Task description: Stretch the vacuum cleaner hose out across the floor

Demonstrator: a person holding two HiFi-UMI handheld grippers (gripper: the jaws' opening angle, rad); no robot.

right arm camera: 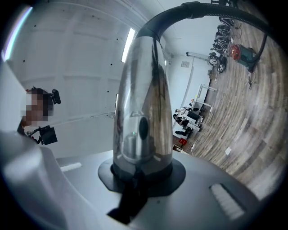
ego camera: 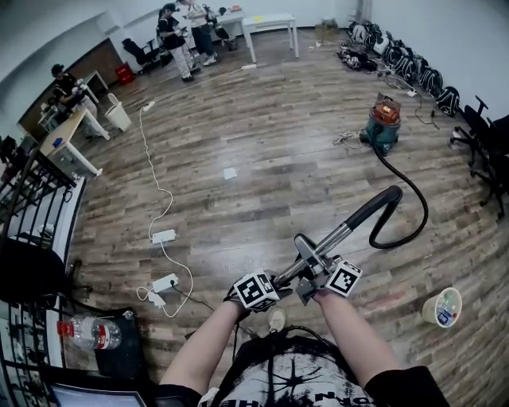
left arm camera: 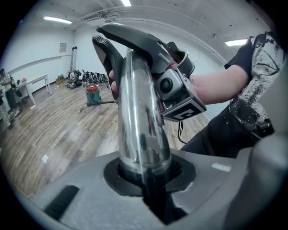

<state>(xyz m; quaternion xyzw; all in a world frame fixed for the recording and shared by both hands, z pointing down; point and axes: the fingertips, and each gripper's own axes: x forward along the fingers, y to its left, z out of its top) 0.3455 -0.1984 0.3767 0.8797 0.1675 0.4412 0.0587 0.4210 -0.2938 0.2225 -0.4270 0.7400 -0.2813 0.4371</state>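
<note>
**Head view:** left gripper [ego camera: 270, 286] and right gripper [ego camera: 322, 282] side by side at bottom centre, both on chrome tube [ego camera: 330, 241]. Black hose [ego camera: 374, 208] loops from tube across wood floor [ego camera: 262, 175] to vacuum cleaner [ego camera: 384, 125], well apart from grippers.

**Left gripper view:** fingers [left arm camera: 85, 184] narrow, clamped on chrome tube [left arm camera: 141, 130]. Dark handle [left arm camera: 130, 36] above, right gripper [left arm camera: 180, 99] just beside it.

**Right gripper view:** fingers [right arm camera: 216, 179] narrow, holding same tube [right arm camera: 144, 103]. Hose [right arm camera: 202, 8] arcs along top toward vacuum cleaner [right arm camera: 240, 50] on floor.
</note>
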